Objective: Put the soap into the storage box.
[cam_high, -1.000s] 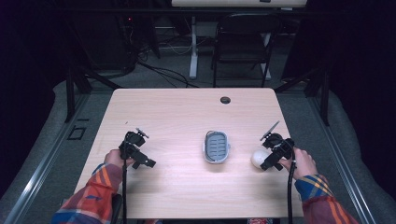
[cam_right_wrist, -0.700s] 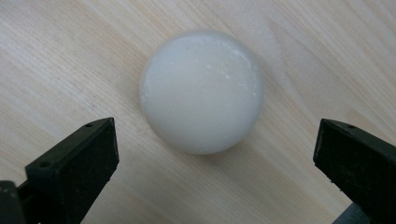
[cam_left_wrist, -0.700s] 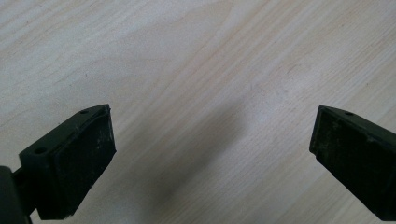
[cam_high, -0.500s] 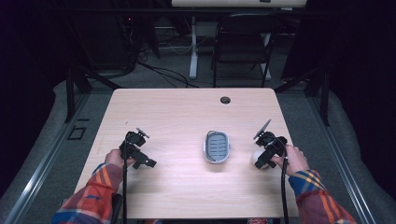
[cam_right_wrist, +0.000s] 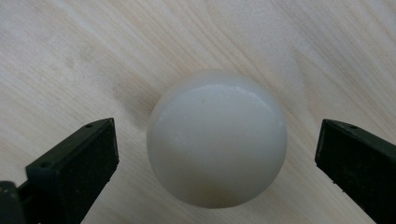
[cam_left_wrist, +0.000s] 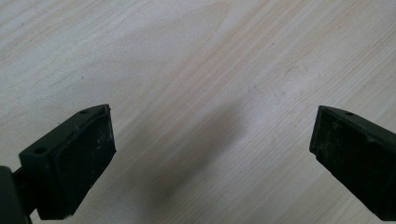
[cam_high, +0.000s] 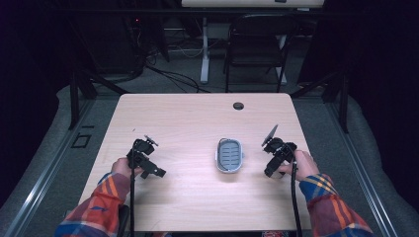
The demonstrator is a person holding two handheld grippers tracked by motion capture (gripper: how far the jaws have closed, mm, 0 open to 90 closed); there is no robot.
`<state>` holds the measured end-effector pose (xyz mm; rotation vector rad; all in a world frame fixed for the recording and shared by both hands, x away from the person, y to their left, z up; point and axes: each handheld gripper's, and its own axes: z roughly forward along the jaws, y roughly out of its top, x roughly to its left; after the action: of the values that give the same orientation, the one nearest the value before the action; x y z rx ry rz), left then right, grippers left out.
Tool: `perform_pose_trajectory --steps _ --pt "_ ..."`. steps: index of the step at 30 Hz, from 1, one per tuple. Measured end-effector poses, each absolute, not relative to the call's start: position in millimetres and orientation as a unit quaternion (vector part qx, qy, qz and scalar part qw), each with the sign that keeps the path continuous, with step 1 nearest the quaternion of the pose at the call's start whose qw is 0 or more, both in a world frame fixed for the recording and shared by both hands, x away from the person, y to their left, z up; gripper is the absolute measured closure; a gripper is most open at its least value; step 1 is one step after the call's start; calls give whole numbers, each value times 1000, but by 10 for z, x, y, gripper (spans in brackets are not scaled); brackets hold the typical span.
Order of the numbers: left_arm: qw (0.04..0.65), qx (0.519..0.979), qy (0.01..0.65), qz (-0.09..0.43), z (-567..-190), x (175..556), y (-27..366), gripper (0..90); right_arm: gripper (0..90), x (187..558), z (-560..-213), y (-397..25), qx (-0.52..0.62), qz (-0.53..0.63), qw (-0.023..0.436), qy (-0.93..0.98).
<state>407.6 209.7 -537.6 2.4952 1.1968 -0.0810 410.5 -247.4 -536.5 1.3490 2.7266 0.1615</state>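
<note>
R gripper (cam_right_wrist: 215,154) jaws wide round smooth white ball (cam_right_wrist: 217,140) (no touch) | L gripper (cam_left_wrist: 212,154) wide, over pale wooden table (cam_left_wrist: 196,56)

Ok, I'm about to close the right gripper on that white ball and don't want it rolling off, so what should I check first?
1. Right gripper open wide enough: ok, jaws stand apart.
2. White ball centred between the jaws: ok.
3. Jaws touching the ball: not ok, gaps on both sides.
4. Ball resting on the table: cannot tell for sure.
5. Left gripper free: ok, open over bare wood.
6. Grey dish away from the right gripper: ok.
</note>
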Motion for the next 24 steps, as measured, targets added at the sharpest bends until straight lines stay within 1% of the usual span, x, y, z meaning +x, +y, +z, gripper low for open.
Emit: perform_pose_trajectory --steps 2,4,5,6,7,8,11,15,17,19,21,24 --pt "186 886 425 -29 -5375 4076 2101 0 0 4158 -5317 -2471 415 4 38 909" --pt "185 887 422 -28 -5372 4077 2102 0 0 4160 -5349 -2466 420 6 38 907" --pt "184 887 422 -27 -5372 4076 2099 0 43 4136 -5401 -2453 442 31 39 896" --pt "184 887 422 -27 -5372 4076 2099 0 43 4136 -5401 -2453 442 31 39 896" --pt "184 887 422 -28 -5371 4075 2099 0 100 4191 -5338 -2455 409 -21 29 912" --pt "185 887 422 -28 -5370 4074 2100 0 100 4191 -5338 -2455 409 -21 29 912" --pt "185 887 422 -28 -5367 4072 2101 0 141 4176 -5381 -2455 423 -1 34 905" --pt "184 887 422 -28 -5370 4074 2098 0 157 4178 -5392 -2456 428 2 35 903" --pt "184 887 422 -28 -5370 4074 2098 0 186 4200 -5378 -2461 418 -17 30 908" --pt "184 887 422 -28 -5369 4073 2099 0 196 4190 -5411 -2461 427 -7 32 903" --pt "184 887 422 -28 -5369 4072 2098 0 233 4196 -5407 -2459 420 -10 28 907" --pt "184 887 422 -29 -5369 4072 2098 0 242 4196 -5399 -2445 418 -14 27 908"
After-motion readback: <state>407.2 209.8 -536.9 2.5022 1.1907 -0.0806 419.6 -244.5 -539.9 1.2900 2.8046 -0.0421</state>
